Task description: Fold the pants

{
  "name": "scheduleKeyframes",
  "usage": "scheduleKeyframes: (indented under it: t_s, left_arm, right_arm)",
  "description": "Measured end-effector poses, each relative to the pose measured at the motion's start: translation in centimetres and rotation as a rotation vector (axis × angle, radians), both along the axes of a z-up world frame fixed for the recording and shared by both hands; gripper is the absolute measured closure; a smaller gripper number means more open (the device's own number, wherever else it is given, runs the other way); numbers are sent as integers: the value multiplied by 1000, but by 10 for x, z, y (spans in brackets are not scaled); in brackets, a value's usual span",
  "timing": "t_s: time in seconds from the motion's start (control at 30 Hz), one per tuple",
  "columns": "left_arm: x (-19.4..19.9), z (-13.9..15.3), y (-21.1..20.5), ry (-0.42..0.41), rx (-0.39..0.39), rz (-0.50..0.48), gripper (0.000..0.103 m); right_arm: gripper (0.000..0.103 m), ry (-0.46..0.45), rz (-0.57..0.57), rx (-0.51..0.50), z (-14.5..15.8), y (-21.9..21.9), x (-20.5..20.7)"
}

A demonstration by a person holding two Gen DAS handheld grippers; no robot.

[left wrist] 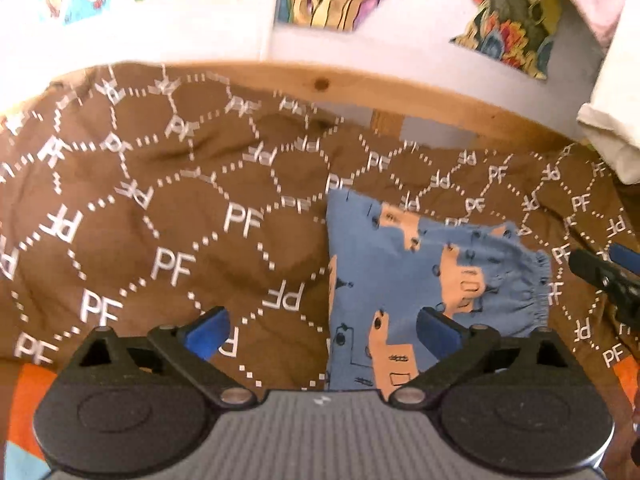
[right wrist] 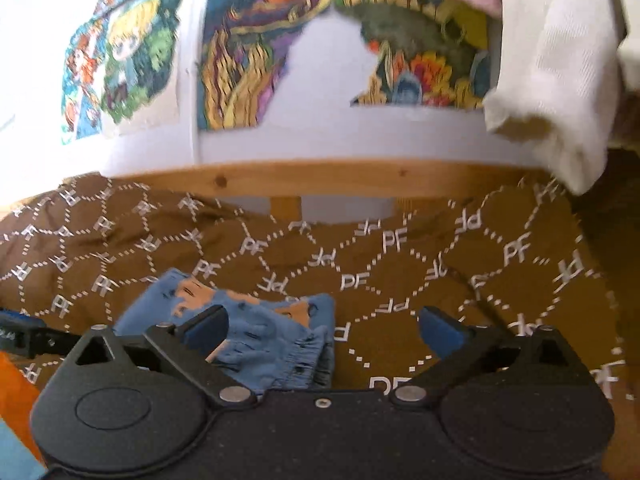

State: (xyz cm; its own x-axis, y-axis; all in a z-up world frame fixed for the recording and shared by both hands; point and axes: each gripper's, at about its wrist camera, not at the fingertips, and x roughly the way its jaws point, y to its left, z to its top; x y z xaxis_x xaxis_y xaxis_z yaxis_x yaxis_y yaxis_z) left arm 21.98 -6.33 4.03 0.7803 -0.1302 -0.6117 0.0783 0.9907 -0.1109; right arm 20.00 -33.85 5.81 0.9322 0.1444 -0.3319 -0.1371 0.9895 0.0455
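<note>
My left gripper point(left wrist: 322, 332) hangs with its jaws spread wide and nothing between them, its blue pads point(left wrist: 208, 336) above the bedding. My right gripper point(right wrist: 322, 330) is likewise released, jaws apart, gripping nothing. In the left view the tip of the right gripper point(left wrist: 608, 276) shows at the far right edge, just beside the waistband end of the pants; in the right view the tip of the left gripper point(right wrist: 20, 334) pokes in at the far left edge.

The pants point(left wrist: 420, 288) are small, blue with peach patches and dark little drawings, and lie folded into a compact bundle on the brown cover point(left wrist: 160, 208), which bears white "PF" letters in a dotted hexagon net. Their gathered elastic waistband point(left wrist: 542, 292) faces the right side. Seen from my right gripper, the pants point(right wrist: 256, 340) sit just under its left finger, waistband toward the middle.

Beyond the cover runs a wooden rail point(right wrist: 320, 178), then a white wall with colourful pictures point(right wrist: 256, 56). A cream cloth point(right wrist: 560, 80) hangs at upper right.
</note>
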Motion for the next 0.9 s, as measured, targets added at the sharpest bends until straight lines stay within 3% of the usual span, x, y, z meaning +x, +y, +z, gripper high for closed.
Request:
scheduleKeyframes:
  t_s: [0.2,0.43,0.7,0.9]
  left_arm:
    - [-38,16,-8,-77,44,-17,0]
    - [-84,15,-16,-116,96,-36,0]
    - [-116,11,-16,-146,107,-34,0]
    - [-130,4,-16,-162,118,-53,0]
  right_arm:
    - [1,-54,-24,-18,19,10,-50]
    - [1,-75,-38,-47,26,20,-104]
    - [1,-91,-86,-33,28,21,-143]
    - [1,-46,-105,-24,21,25,-161]
